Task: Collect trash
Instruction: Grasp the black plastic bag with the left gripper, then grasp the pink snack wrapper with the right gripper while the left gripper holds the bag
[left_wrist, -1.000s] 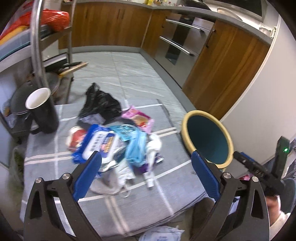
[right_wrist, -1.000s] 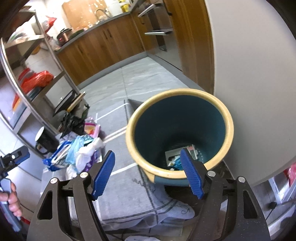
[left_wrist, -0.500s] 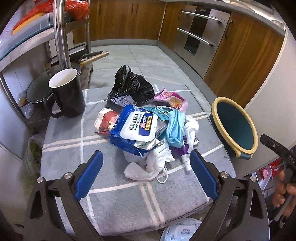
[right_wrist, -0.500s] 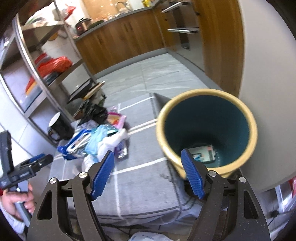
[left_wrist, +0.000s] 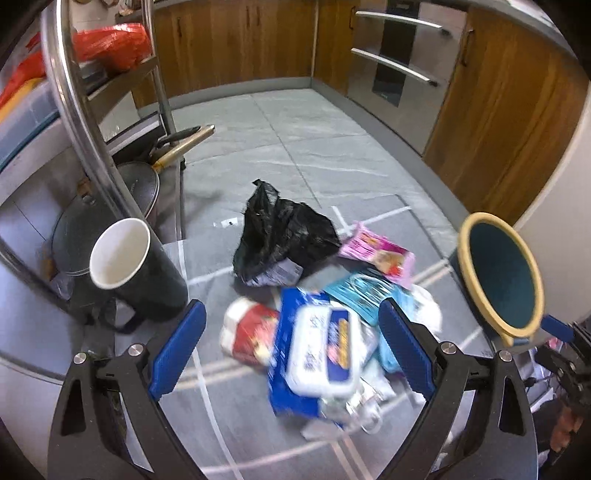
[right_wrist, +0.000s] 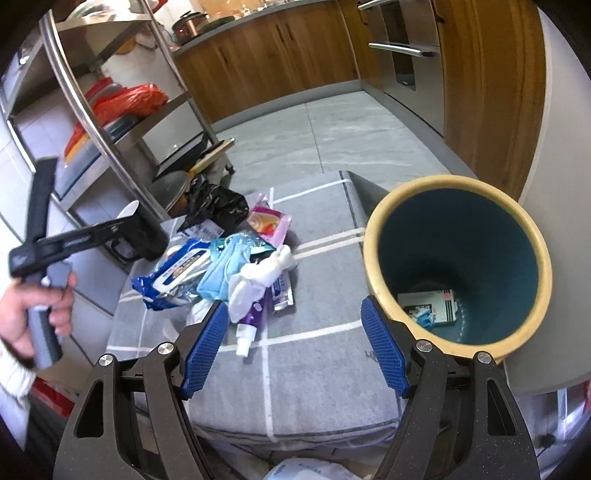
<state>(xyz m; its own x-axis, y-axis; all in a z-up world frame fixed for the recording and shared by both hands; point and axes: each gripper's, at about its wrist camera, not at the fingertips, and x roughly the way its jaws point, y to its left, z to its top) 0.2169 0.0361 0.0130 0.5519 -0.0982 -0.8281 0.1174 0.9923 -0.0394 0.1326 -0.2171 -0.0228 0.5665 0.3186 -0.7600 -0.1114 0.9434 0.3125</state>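
A pile of trash lies on the grey cloth-covered table (right_wrist: 306, 373): a blue wet-wipes pack (left_wrist: 317, 354) (right_wrist: 177, 273), a black plastic bag (left_wrist: 284, 232) (right_wrist: 214, 206), a pink wrapper (left_wrist: 376, 251) (right_wrist: 269, 221), a blue face mask (right_wrist: 225, 266), white tissue (right_wrist: 266, 273) and a purple tube (right_wrist: 255, 314). The teal bin with a yellow rim (right_wrist: 373, 229) (left_wrist: 465, 243) stands at the table's right and holds a small box (right_wrist: 432, 302). My left gripper (left_wrist: 291, 354) is open just above the wipes pack. My right gripper (right_wrist: 295, 347) is open and empty between pile and bin.
A black mug (left_wrist: 136, 273) stands left of the pile. A steel shelf rack (left_wrist: 81, 122) with pans and a red bag (left_wrist: 110, 44) is at the left. Wooden cabinets (left_wrist: 240, 40) and an oven (left_wrist: 399, 66) line the back. A wipes pack (right_wrist: 314, 470) lies below the table's front edge.
My left gripper has moved down and forward, close over the wipes pack. My right gripper has swung left from the bin toward the pile.
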